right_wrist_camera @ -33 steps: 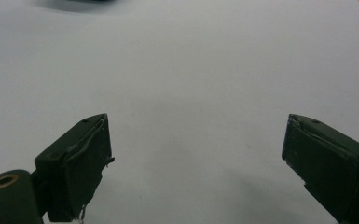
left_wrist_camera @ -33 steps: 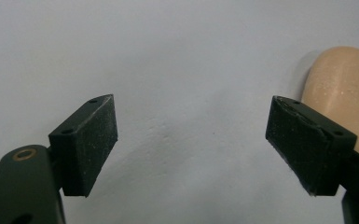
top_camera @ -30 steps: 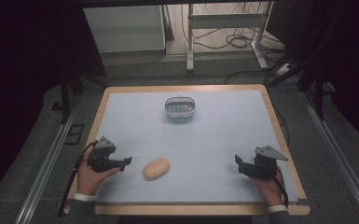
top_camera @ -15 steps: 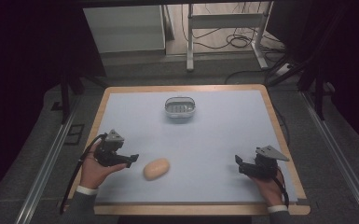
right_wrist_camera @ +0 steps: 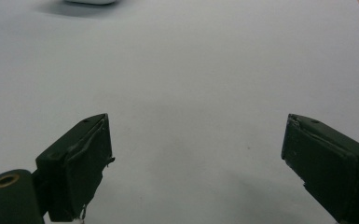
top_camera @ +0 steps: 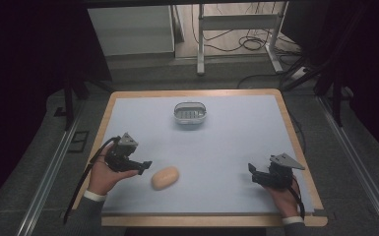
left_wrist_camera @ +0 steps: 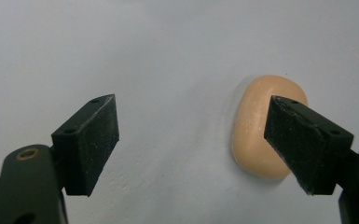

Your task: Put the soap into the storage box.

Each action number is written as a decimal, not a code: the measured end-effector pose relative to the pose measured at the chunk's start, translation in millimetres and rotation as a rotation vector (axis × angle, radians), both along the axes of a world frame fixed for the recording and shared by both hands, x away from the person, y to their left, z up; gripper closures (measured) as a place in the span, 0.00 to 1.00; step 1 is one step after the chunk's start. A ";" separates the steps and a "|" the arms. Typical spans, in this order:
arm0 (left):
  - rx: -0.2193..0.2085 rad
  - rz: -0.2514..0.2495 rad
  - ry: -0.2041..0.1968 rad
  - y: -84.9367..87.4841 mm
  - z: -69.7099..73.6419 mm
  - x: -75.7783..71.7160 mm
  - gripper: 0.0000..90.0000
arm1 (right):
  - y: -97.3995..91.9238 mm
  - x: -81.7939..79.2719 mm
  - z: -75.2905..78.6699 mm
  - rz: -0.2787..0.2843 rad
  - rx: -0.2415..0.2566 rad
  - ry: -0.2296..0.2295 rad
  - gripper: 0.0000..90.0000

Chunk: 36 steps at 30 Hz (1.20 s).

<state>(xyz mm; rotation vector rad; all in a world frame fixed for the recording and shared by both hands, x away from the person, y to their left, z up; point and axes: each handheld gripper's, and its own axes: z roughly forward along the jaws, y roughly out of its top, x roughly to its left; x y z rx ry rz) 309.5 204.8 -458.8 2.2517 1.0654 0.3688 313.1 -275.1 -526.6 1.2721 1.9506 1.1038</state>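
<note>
We see a pale blue-grey table top with a light wooden rim [top_camera: 285,118], dark grey floor [top_camera: 39,162], and black cables [top_camera: 248,44] beyond a white metal frame [top_camera: 236,22].

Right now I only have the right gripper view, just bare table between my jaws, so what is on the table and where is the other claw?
Observer: In the high view a tan oval soap bar lies near the front of the table, toward the left.
Operator: Is the left claw on it?
Observer: No. The left claw is open beside the bar; in the left gripper view the soap bar sits partly behind one jaw, not between the two.
Operator: Anything else out there?
Observer: A small white dish stands at the far middle of the table.
Operator: And my right claw?
Observer: The right claw is open at the front right, over bare table.
</note>
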 end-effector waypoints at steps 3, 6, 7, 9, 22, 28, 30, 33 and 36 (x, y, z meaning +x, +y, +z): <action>0.004 -0.008 0.005 -2.7 0.0 0.1 0.20 | -0.2 -0.1 0.0 -0.001 0.000 0.000 0.09; 0.010 -0.022 0.010 -7.2 -1.2 0.0 0.20 | -0.2 -0.1 0.0 -0.003 0.000 -0.001 0.09; 0.007 -0.028 0.015 -8.7 -2.0 0.1 0.20 | -0.2 -0.1 0.0 -0.003 0.000 -0.001 0.09; 0.002 -0.043 0.027 -11.4 -4.0 0.6 0.20 | -0.2 0.1 0.0 -0.004 -0.001 0.001 0.09; 0.031 -0.109 0.070 -36.3 -15.9 1.2 0.19 | 0.7 0.0 -0.2 -0.015 -0.008 -0.002 0.09; 0.050 -0.152 0.096 -53.3 -24.4 0.1 0.19 | 0.7 -0.2 -0.1 -0.017 -0.010 -0.004 0.09; 0.059 -0.159 0.103 -56.5 -27.7 -0.2 0.18 | 0.5 -0.2 -0.1 -0.017 -0.008 -0.004 0.09; 0.069 -0.164 0.111 -59.4 -31.1 -0.2 0.18 | 0.6 -0.1 -0.1 -0.017 -0.008 -0.002 0.09; 0.069 -0.168 0.116 -61.3 -32.9 0.3 0.18 | 1.1 0.0 -0.2 -0.017 -0.015 -0.002 0.09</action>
